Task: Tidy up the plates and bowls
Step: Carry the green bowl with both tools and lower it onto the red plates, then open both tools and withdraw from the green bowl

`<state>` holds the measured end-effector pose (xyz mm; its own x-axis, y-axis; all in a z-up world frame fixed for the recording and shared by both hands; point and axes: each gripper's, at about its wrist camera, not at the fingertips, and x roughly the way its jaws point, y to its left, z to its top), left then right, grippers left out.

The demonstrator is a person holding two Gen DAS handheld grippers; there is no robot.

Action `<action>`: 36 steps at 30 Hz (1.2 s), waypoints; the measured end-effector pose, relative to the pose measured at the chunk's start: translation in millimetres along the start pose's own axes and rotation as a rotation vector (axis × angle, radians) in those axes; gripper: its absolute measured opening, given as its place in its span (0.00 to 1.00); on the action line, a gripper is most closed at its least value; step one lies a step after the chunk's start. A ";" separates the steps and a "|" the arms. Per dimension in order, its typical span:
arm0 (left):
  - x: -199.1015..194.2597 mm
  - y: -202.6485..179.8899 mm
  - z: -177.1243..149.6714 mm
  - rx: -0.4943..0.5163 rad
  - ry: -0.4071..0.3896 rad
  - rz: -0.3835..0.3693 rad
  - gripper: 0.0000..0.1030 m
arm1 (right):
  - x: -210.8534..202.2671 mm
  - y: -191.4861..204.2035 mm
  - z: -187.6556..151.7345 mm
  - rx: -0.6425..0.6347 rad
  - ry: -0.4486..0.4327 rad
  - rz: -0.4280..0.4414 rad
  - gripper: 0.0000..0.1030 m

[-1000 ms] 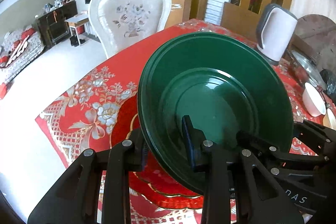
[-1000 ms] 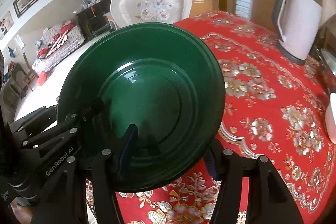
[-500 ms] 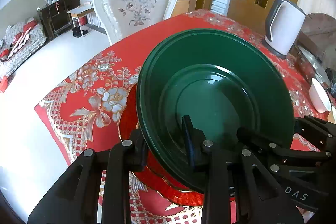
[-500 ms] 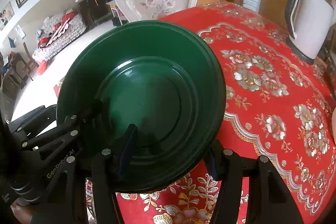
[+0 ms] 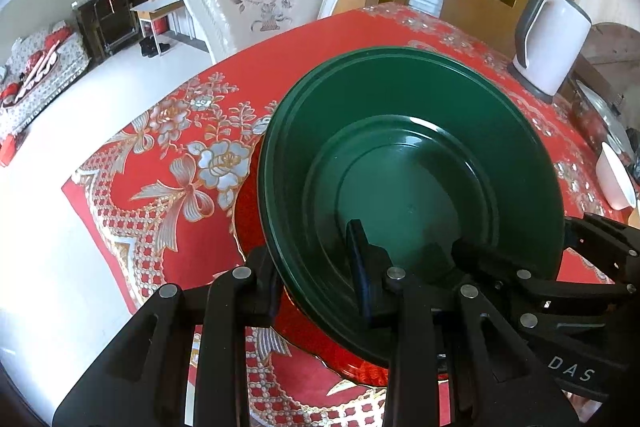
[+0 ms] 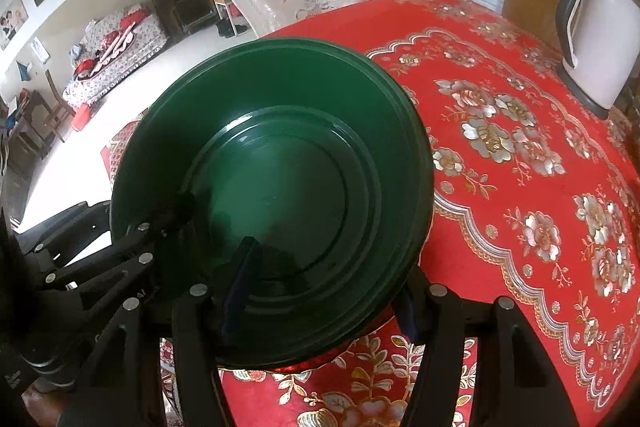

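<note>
The green plate (image 5: 412, 187) sits over a red plate (image 5: 256, 219) on the red floral tablecloth (image 5: 160, 163). The left gripper (image 5: 316, 275) pinches its near rim, one finger inside, one beneath. The right gripper (image 6: 320, 291) straddles the opposite rim, its jaws opening, with a white kettle (image 5: 552, 39) well beyond.

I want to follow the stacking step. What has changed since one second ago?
The green plate has come down closer to the red plate under it. The right gripper is opening, its fingers astride the green rim. The left gripper stays shut on that rim; kettle and tablecloth are unmoved.
</note>
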<state>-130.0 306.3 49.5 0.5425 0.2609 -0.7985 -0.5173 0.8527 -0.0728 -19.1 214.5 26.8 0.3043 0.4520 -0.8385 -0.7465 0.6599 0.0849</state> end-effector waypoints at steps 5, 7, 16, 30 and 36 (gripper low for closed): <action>1.3 1.8 0.6 -0.011 -0.009 0.002 0.28 | 3.7 0.6 1.8 0.015 0.014 0.022 0.61; 1.9 2.1 1.0 -0.011 -0.011 0.003 0.31 | 3.7 1.2 1.0 0.019 0.014 0.027 0.62; -2.9 7.2 1.0 -0.030 -0.026 0.001 0.37 | -3.1 -3.3 1.6 0.050 -0.008 0.064 0.62; -32.6 14.7 4.1 -0.031 -0.131 0.044 0.37 | -23.6 -13.0 -0.7 0.089 -0.061 0.081 0.65; -47.0 10.9 6.2 -0.031 -0.175 0.047 0.37 | -33.6 -19.6 -3.3 0.107 -0.086 0.083 0.65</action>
<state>-157.0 306.2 89.9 0.6227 0.3775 -0.6854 -0.5636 0.8240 -0.0582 -16.7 184.4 51.5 0.2974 0.5544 -0.7773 -0.7054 0.6762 0.2125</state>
